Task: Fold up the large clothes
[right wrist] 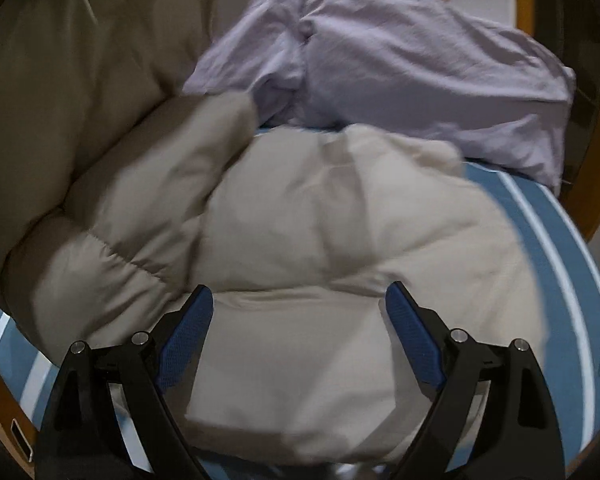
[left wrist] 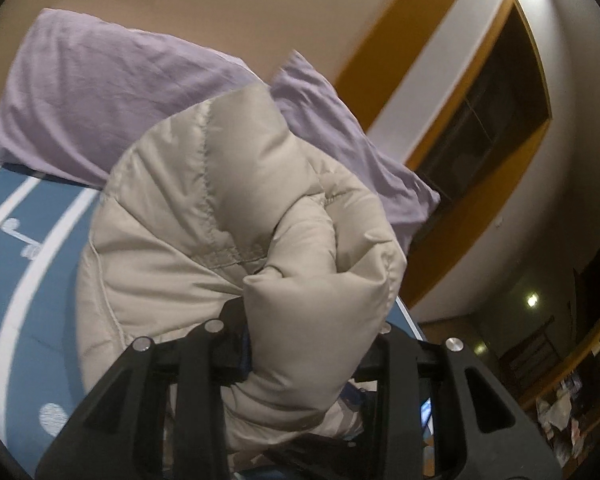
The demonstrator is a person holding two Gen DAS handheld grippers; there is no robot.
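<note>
The beige puffer jacket (right wrist: 300, 280) lies spread over the blue white-striped bedsheet (right wrist: 560, 248), just in front of the lilac pillows (right wrist: 420, 60). The left gripper (left wrist: 304, 344) is clamped on a bunched fold of that jacket, lifting it clear of the sheet. The right gripper (right wrist: 300, 328) hovers above the jacket's flat part, blue pads (right wrist: 184, 344) wide apart and holding nothing.

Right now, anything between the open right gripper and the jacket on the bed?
Nothing visible. The right gripper is open just above the beige puffer jacket, with only jacket fabric between its blue pads. The lilac pillows lie beyond it.
</note>
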